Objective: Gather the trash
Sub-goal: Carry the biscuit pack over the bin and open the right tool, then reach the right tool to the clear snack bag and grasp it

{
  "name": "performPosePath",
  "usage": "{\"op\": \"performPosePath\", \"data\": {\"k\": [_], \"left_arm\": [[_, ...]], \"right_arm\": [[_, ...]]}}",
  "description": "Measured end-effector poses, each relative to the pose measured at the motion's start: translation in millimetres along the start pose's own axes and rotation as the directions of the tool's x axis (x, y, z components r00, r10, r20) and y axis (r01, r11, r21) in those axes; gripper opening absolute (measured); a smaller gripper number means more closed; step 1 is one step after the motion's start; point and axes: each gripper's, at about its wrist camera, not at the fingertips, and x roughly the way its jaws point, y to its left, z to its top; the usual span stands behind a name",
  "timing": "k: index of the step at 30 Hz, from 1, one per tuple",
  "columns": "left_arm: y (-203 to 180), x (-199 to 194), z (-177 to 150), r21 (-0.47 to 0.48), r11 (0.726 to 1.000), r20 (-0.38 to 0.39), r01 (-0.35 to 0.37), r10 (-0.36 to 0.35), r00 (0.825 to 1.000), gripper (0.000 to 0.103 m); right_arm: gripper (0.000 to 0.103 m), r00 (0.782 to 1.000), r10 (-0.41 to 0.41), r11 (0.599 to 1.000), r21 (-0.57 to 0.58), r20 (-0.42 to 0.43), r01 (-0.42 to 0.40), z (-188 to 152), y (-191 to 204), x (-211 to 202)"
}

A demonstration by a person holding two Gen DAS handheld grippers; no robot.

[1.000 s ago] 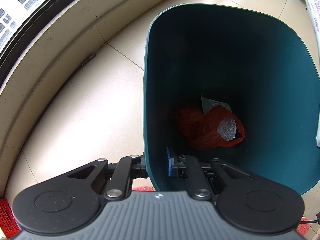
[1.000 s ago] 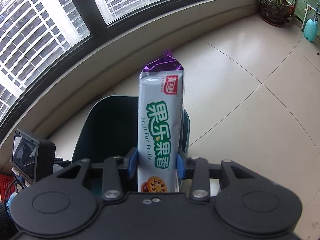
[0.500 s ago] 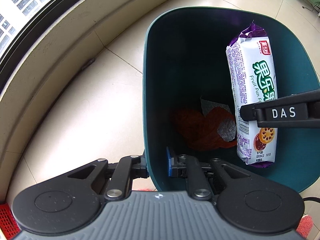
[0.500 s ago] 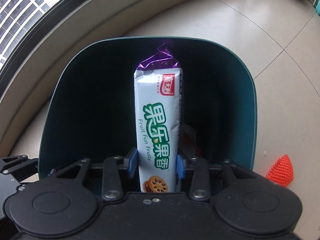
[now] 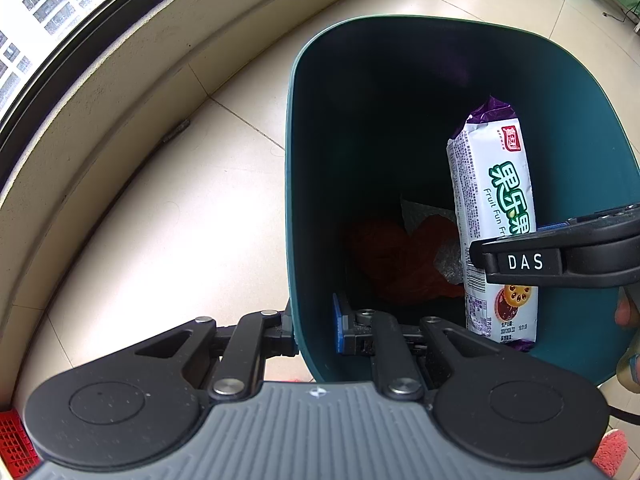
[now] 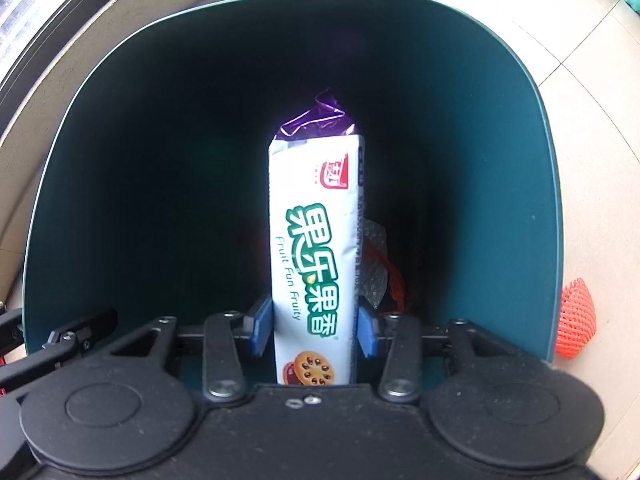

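Note:
A dark teal waste bin (image 5: 400,100) stands on the tiled floor. My left gripper (image 5: 314,330) is shut on its near wall, one pad outside and one inside. My right gripper (image 6: 314,328) points down into the bin (image 6: 160,160), and its jaws are opening. A white and purple biscuit packet (image 6: 316,240) stands upright between them, with thin gaps at both pads. The left wrist view shows the packet (image 5: 492,200) inside the bin at the right, crossed by a right gripper finger (image 5: 524,262). A red plastic bag (image 5: 392,260) and a silvery wrapper (image 5: 424,216) lie on the bottom.
An orange foam fruit net (image 6: 576,320) lies on the floor right of the bin. A curved window ledge (image 5: 120,80) runs behind and to the left. A red crate corner (image 5: 16,444) and a pink slipper (image 5: 612,452) sit at the near edges.
My right gripper came down with the packet from above the bin into its mouth, and its pads have drawn slightly apart. The left gripper and the bin stayed put.

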Motion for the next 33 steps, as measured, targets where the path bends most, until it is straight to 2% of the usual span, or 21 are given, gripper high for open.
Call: {"op": "performPosePath", "data": {"k": [3,4,12,20,26,29,33], "left_arm": [[0,2,-2,0.002,1.000,0.002,-0.002,0.002,1.000,0.015],[0,2,-2,0.002,1.000,0.002,-0.002,0.002,1.000,0.015],[0,4,-5,0.002,1.000,0.004,-0.003,0.003,1.000,0.015],[-1,4,-5,-0.001,1.000,0.002,-0.008,0.008,1.000,0.015],[-2,4,-5,-0.001,1.000,0.001,-0.014,0.014,1.000,0.015],[-1,4,-4,-0.007,1.000,-0.004,-0.011,0.011,1.000,0.015],[1,4,-3,-0.010,1.000,0.000,-0.016,0.016,1.000,0.015]], "right_arm": [[0.050,1.000,0.019,1.000,-0.004,0.018,-0.019,-6,1,-9],[0.056,0.999,0.029,1.000,-0.007,0.026,-0.029,-6,0,-13],[0.058,0.992,0.092,0.995,-0.057,0.084,-0.087,-25,-6,-68],[0.063,0.974,0.145,0.989,-0.060,0.173,-0.136,-43,-33,-135],[0.071,0.965,0.115,0.993,0.005,0.235,-0.120,-60,-72,-163],[0.078,0.965,0.095,0.990,0.077,0.246,-0.118,-70,-104,-158],[0.082,0.969,0.054,0.977,0.188,0.240,-0.101,-91,-145,-139]]}}
